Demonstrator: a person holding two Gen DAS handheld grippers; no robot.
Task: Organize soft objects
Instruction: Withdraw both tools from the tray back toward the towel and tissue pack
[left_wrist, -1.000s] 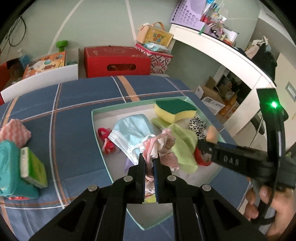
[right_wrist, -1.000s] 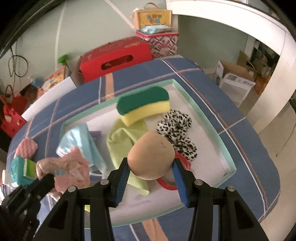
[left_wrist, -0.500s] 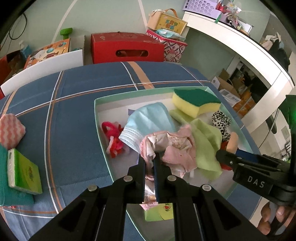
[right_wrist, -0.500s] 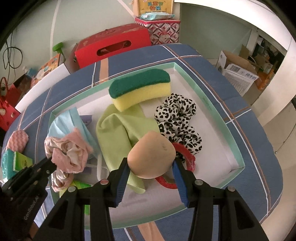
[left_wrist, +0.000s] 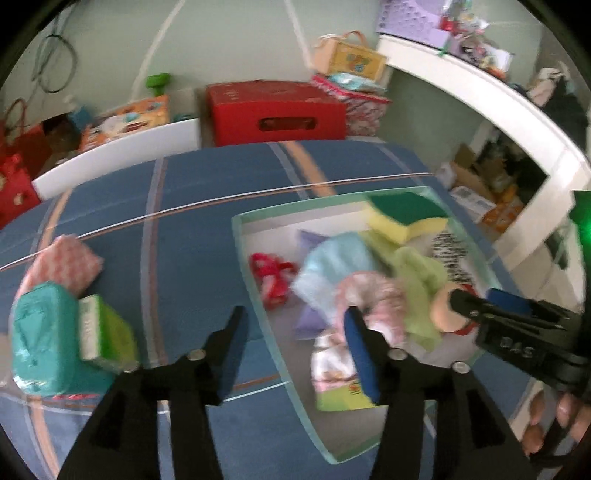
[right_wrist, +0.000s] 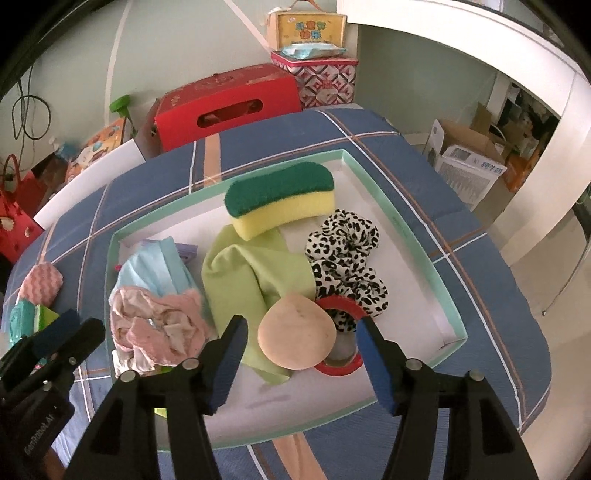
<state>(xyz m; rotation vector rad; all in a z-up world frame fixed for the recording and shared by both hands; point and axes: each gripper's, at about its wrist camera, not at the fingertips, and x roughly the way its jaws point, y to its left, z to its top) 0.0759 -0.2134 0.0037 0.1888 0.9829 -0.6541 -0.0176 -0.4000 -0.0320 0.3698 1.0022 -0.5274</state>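
Note:
A mint-rimmed white tray (right_wrist: 424, 254) (left_wrist: 258, 291) on the blue plaid bed holds soft things. In it lie a yellow-green sponge (right_wrist: 280, 199), a lime cloth (right_wrist: 240, 280), a leopard scrunchie (right_wrist: 343, 251), a blue face mask (right_wrist: 155, 269), a pink crumpled cloth (right_wrist: 159, 325) (left_wrist: 369, 295) and a beige puff (right_wrist: 295, 336) resting on a red ring (right_wrist: 343, 365). My right gripper (right_wrist: 299, 354) is open, its jaws apart on either side of the puff. My left gripper (left_wrist: 295, 347) is open over the tray's left rim, beside the pink cloth.
On the bed left of the tray lie a pink wavy sponge (left_wrist: 62, 266), a teal pack (left_wrist: 40, 336) and a green box (left_wrist: 103, 332). A red box (left_wrist: 277, 110) and a white board (left_wrist: 114, 155) stand behind the bed. A white desk (left_wrist: 498, 107) is at right.
Both grippers have opened. The left let go of the pink cloth, which now lies in the tray, and swung left. The right released the beige puff onto the red ring.

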